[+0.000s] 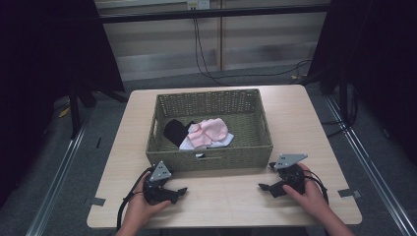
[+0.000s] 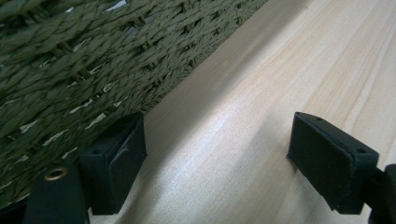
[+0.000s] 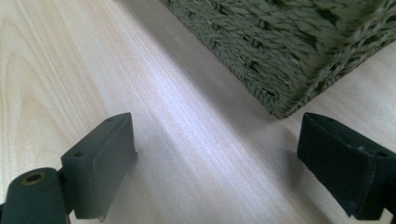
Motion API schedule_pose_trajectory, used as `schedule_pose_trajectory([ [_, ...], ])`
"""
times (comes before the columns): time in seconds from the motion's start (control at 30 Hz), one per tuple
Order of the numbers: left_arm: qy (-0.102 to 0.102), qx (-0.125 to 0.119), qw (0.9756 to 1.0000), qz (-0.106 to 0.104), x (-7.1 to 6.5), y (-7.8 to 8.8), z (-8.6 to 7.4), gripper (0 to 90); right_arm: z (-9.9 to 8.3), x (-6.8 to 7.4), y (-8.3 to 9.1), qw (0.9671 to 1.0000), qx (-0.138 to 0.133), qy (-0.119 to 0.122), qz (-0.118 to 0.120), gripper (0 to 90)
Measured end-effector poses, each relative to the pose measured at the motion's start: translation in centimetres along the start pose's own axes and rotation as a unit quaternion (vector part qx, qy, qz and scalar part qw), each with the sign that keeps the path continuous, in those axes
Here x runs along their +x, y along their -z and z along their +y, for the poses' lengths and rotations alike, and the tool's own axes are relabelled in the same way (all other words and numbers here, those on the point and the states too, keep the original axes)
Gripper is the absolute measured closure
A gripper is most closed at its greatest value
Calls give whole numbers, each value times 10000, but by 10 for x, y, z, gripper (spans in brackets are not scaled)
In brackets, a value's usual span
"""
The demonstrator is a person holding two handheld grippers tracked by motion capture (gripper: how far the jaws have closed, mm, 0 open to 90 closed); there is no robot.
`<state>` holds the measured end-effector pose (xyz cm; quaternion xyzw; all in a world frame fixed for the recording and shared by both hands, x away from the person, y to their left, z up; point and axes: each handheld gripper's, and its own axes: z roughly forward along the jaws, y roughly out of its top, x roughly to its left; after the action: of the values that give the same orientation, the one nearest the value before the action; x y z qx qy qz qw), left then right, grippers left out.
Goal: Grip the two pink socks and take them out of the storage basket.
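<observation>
A green woven basket (image 1: 211,157) stands in the middle of the light wooden table (image 1: 290,113). Inside it lie a pink cloth (image 1: 211,132), a black cloth (image 1: 175,132) and a white cloth (image 1: 196,144). My left gripper (image 1: 176,186) rests on the table by the basket's front left corner, held in a hand, open with nothing between its jaws. In the left gripper view it (image 2: 219,149) faces bare wood with the basket wall (image 2: 93,60) on its left. My right gripper (image 1: 266,176) sits open and empty by the front right corner, where it (image 3: 217,154) points at the basket corner (image 3: 289,51).
Bare tabletop lies between the two grippers in front of the basket. Grey tape tabs (image 1: 346,192) mark the table's near corners. Black cables (image 1: 206,64) run across the floor behind the table, and dark stands (image 1: 74,103) flank it on both sides.
</observation>
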<state>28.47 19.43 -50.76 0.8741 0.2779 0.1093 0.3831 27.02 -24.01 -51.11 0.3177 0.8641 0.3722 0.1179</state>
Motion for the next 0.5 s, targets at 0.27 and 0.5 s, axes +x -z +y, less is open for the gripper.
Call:
schedule_pose_trajectory([
  [0.27,46,80,10000,35,-5,1,2,212,0,0,0,10000,0,-1,0,106],
  [0.5,-146,615,9979,-172,-13,9,26,251,0,0,0,10000,-7,-2,5,106],
])
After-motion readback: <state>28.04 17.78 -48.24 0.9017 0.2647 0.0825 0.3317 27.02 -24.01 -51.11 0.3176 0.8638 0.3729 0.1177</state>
